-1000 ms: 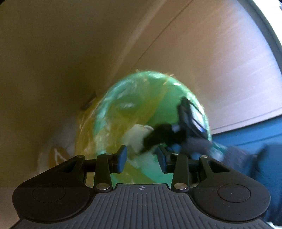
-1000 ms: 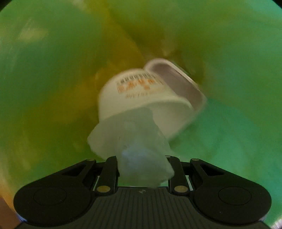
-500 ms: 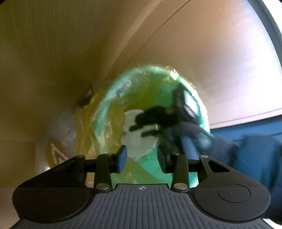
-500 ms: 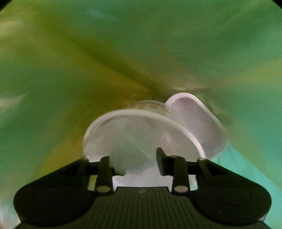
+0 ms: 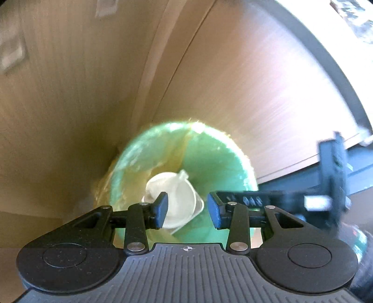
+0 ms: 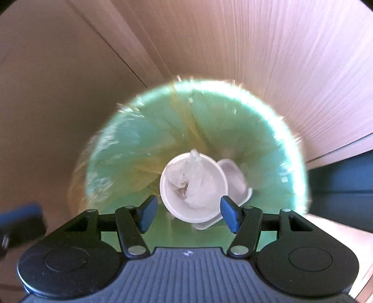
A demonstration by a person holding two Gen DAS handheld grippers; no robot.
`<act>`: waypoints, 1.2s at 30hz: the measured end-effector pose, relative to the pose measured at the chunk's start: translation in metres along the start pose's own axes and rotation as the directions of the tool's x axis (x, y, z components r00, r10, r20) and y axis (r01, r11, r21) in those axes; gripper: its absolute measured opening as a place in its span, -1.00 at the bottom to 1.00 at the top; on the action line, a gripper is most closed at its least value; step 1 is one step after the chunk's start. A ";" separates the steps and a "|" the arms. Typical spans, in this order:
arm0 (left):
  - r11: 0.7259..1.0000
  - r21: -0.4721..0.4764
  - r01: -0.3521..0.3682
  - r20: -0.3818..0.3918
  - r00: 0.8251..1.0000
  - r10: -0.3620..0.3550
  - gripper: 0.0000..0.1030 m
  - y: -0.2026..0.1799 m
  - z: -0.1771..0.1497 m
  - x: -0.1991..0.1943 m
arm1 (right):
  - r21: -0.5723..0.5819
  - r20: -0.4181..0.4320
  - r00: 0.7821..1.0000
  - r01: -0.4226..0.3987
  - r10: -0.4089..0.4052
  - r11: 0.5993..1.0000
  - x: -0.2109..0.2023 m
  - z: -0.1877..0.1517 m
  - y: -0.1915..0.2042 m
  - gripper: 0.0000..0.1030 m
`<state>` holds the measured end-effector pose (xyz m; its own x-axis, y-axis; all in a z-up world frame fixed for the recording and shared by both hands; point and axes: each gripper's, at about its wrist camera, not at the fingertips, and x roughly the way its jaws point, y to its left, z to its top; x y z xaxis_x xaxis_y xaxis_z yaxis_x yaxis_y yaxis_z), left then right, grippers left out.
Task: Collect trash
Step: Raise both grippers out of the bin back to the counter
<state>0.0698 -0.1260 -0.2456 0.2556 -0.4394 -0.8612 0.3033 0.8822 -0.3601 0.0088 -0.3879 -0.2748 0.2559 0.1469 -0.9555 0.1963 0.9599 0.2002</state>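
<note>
Right gripper [image 6: 186, 213] has lifted clear of the bin [image 6: 112, 163], fingers opening, empty; crumpled wrap [image 6: 194, 180] sitting in the light, crushable cup [image 6: 177, 207]; left gripper [image 5: 187, 209] fingers apart, empty.

**What the bin views leave unclear**

In the left wrist view, the right hand-held gripper [image 5: 331, 186] is a motion-smeared dark shape cut off by the right edge; its jaws cannot be made out there. The left hand-held gripper [image 6: 21, 223] in the right wrist view is a blurred blue-black patch clipped by the left edge. The white cup [image 6: 193, 188] covers part of the white tray [image 6: 235, 177] beneath it. The crumpled wrapper [image 6: 195, 179] hides the cup's bottom. The bin liner [image 6: 130, 149] rim is streaked with blur. Bright clutter [image 5: 354, 14] at the top right corner is unreadable.
</note>
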 end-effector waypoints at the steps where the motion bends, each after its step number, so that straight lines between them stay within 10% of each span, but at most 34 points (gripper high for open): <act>1: 1.000 0.010 -0.007 0.016 1.000 0.007 -0.19 -0.007 0.001 -0.007 | -0.020 0.012 1.000 0.016 -0.016 1.000 -0.009 -0.003 -0.003 0.20; 16: 0.988 0.113 -0.107 -0.083 0.990 0.117 -0.19 -0.067 -0.031 -0.036 | -0.167 0.009 0.999 0.040 -0.039 0.985 -0.069 -0.047 0.003 0.31; 25: 0.979 0.089 -0.184 0.049 0.982 0.180 -0.19 -0.066 -0.028 -0.080 | -0.170 -0.019 0.996 -0.086 0.084 0.982 -0.076 -0.056 0.004 0.40; 30: 0.971 0.088 -0.223 0.271 0.943 0.192 -0.19 -0.064 0.017 -0.126 | -0.132 0.017 0.994 -0.106 0.109 0.986 -0.075 -0.042 0.008 0.43; 36: 0.940 0.158 -0.301 0.523 0.833 0.179 -0.18 -0.065 0.070 -0.199 | -0.172 0.191 0.981 0.022 0.011 0.985 -0.104 -0.011 0.038 0.43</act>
<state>0.0633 -0.1078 -0.0252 0.7476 -0.2967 -0.5942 0.3531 0.9353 -0.0228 -0.0204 -0.3644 -0.1704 0.4344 0.1094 -0.8940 0.0366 0.9896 0.1388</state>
